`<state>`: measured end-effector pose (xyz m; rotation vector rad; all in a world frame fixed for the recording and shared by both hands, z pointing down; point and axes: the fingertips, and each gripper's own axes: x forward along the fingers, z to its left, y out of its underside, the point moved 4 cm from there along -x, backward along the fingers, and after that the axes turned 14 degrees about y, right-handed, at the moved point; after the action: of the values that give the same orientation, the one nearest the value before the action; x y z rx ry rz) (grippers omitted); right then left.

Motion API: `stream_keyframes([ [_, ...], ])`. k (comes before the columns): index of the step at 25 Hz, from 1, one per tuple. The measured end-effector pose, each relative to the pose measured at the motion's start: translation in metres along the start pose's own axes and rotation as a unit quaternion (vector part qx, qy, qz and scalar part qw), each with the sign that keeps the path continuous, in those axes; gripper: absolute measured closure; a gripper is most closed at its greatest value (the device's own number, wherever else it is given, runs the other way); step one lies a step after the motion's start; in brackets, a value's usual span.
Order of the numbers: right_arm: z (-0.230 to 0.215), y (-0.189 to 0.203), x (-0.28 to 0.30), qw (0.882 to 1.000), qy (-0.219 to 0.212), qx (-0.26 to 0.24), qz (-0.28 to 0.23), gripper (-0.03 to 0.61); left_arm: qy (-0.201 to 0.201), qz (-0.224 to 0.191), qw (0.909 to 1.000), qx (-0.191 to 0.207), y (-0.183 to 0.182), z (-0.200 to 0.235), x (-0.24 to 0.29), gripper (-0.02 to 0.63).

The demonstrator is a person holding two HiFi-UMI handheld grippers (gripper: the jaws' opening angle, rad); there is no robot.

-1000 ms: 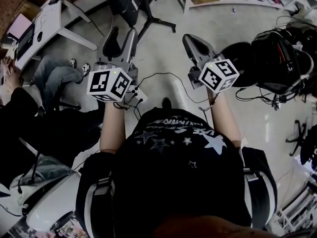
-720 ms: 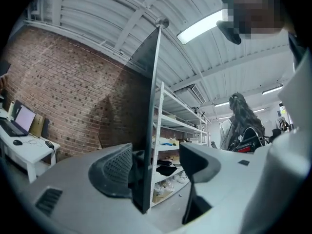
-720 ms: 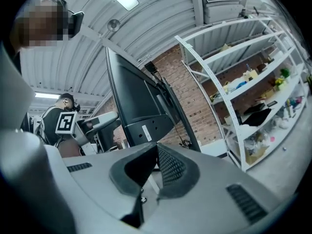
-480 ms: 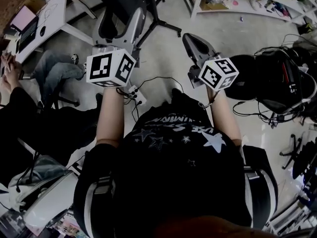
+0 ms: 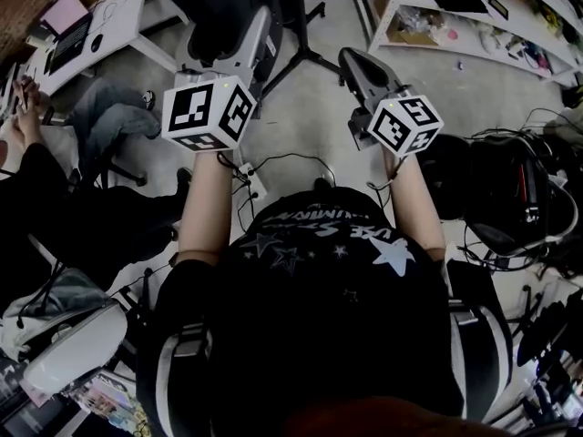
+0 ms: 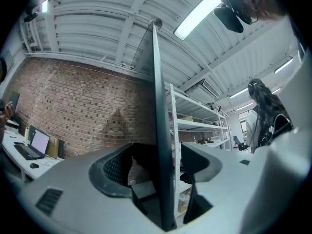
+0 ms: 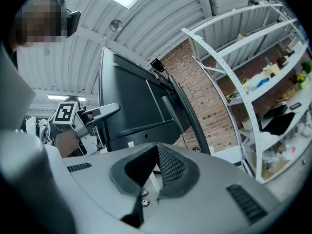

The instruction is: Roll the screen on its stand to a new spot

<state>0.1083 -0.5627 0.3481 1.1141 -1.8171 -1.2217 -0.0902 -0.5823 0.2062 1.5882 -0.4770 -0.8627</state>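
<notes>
L gripper [image 6: 161,152]: jaws stand wide and have just been opening. The thin edge of the screen [image 6: 157,96] stands upright btwn them, neither pad pressing on it. R gripper [image 7: 156,147]: jaws closed tip to tip, nothing btwn them, aimed at the screen's dark back from nearby.

In the head view we have the screen straight ahead, on its stand [image 5: 299,48], whose black legs spread over the pale floor [image 5: 301,126].

A small white label [image 7: 130,143] sits low on the back panel, too small to read. Each gripper's cube shows only b/w square code. Our black shirt [image 5: 328,271] has white stars and a line of white lettering, upside down to us, not legible in full.

Further out: white shelving [image 7: 243,82] w/ clutter, a brick wall [image 6: 78,101], a laptop [image 6: 38,144] on a white desk, and a seated person [image 5: 100,126] at the L.
</notes>
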Motion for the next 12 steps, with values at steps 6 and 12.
stream_keyframes([
  [6, -0.001, -0.010, 0.016, 1.000, -0.028, -0.006, -0.003, 0.572, -0.020, -0.022, 0.9992, 0.026, -0.014, 0.002, 0.011, 0.288],
  [12, 0.000, -0.007, 0.026, 0.999, -0.035, -0.007, 0.001, 0.572, -0.012, -0.011, 0.9997, 0.017, -0.017, 0.009, 0.019, 0.310],
])
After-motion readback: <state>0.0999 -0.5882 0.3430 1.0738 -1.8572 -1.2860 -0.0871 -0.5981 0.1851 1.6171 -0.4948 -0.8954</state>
